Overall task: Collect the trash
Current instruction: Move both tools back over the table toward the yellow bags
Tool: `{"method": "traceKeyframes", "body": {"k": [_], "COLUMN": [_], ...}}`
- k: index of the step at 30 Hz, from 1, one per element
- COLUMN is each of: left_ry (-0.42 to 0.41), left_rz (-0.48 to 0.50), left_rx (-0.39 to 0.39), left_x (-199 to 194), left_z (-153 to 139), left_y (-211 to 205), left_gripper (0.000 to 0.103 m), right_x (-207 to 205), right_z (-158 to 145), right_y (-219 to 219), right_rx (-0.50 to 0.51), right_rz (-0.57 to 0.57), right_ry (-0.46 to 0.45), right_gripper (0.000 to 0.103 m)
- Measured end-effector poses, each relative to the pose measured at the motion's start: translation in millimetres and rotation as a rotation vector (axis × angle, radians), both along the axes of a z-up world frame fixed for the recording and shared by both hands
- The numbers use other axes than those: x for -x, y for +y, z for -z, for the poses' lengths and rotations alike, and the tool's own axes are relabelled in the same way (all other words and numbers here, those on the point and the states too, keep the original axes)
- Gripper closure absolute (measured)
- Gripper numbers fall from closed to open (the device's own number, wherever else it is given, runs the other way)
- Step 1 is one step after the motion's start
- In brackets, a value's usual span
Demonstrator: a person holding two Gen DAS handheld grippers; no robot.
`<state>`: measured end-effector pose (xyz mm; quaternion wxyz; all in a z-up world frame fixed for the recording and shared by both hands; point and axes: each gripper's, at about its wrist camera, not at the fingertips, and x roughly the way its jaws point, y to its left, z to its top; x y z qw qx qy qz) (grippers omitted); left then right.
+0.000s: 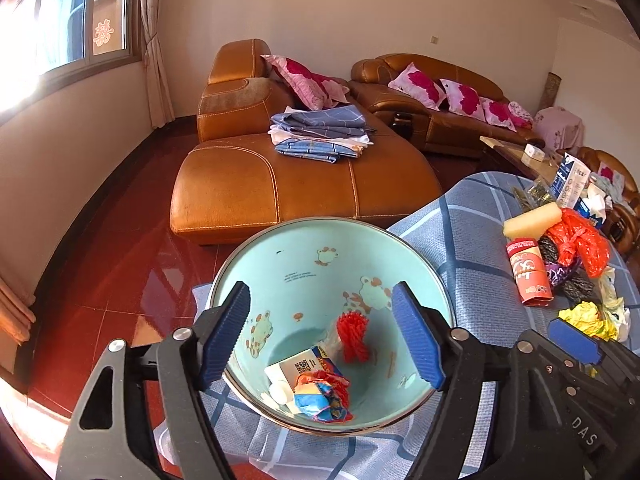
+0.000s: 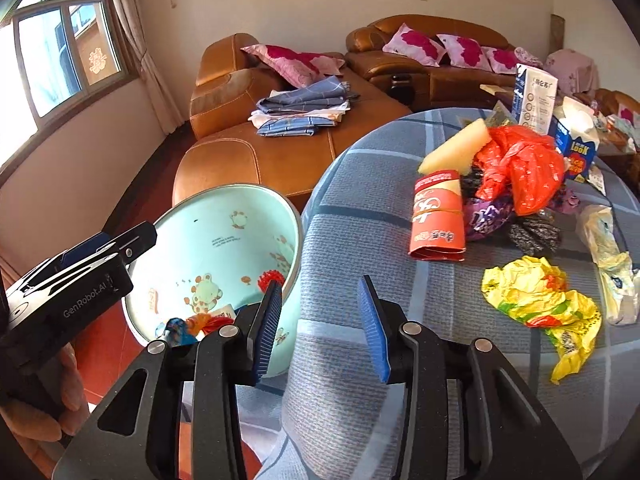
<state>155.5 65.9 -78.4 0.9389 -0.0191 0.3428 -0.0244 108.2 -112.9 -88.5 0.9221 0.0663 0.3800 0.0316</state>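
Your left tongs (image 1: 320, 334) hang spread wide above a pale blue bin (image 1: 280, 248) that stands beside the tabletop (image 2: 360, 208); nothing sits between the pads. Their aim into the bin's mouth suggests a drop position. Inside the bin lie a small white carton (image 1: 294, 368), a red netted scrap (image 1: 353, 336) and a crumpled blue-and-red wrapper (image 1: 324, 398).

Your right tongs (image 2: 320, 330) are partly parted and empty, poised over the blue checked cloth at the tabletop's near edge, pointing toward the trash not yet collected. That pile holds a crumpled yellow wrapper (image 2: 540, 300) nearest the tongs, a red paper sleeve (image 2: 438, 216), an orange plastic bag (image 2: 520, 164), a pale sponge (image 2: 456, 146) and a whitish bag (image 2: 608, 252).

Dark and purple wrappers under the orange bag are hard to identify. The bin's base is cut off behind the tongs, and the tabletop's far side runs out of view.
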Motion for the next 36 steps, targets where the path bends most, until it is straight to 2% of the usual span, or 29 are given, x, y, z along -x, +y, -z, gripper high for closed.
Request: {"method": "traceKeyframes", "body": {"k": [5,18,22,25,36], "left_ry": [-0.025,-0.027,-0.029,-0.034,-0.006], "left_rz": [0.017,0.169,0.189,0.191,0.238], "left_rx": [-0.022,-0.097,-0.116,-0.117,-0.118], "left_x": [12.2,46.6,55.4,62.4,78.4], "left_z": [-8.9,-10.8,-13.1,-15.1,-10.0], "left_y": [-18.1,-94.6,-113.6,-125.5,-169.1], "left_gripper": [0.018,0.016,0.015,0.01,0.01], "right_x": [18.7,51.4,63.9,72.3,99.2], "right_z": [-10.6,-17.3,-19.4,-20.6,-10.3], "right_y": [-27.4,-97.2,-120.8,-135.3,-190.9], "right_rx": [0.031,0.008,-0.015,-0.033,-0.08], "right_rz": [0.057,0.181,0.225,0.252,0.351], "right_ry": [-0.058,-0.088,-0.097,-0.105,-0.093], "right_gripper": [0.055,0.055,0.055,0.055,0.055]}}
